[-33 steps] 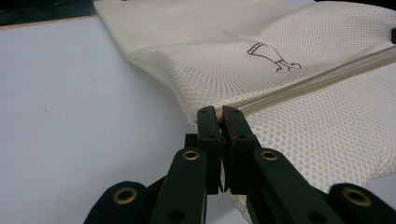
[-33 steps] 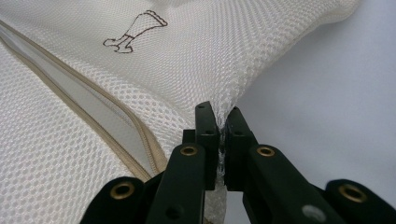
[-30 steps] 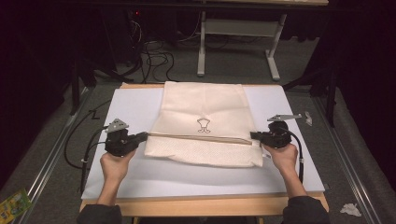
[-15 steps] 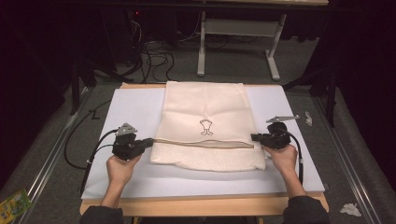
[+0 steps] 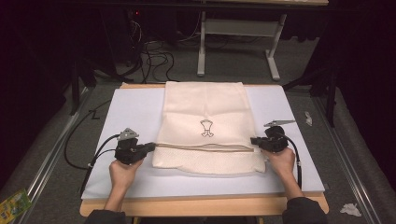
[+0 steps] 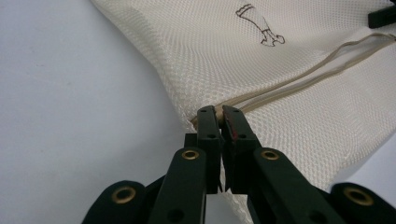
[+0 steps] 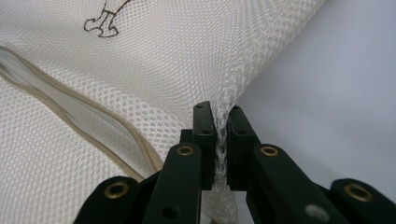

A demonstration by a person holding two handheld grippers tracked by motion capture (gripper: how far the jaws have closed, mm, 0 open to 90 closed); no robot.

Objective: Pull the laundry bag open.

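Cream mesh bag [image 5: 205,112] bears a small wordless emblem [image 5: 206,129].

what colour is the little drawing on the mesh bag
Dark brown, an outline drawing on the cream mesh bag; it shows best in the left gripper view.

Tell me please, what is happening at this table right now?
A person holds one set of tongs in each hand and works on a cream mesh bag lying on the white table mat. The left tongs are shut on the bag's left edge, at the end of its zipper. The right tongs pinch the mesh at the right edge. The folded bag lies between them.
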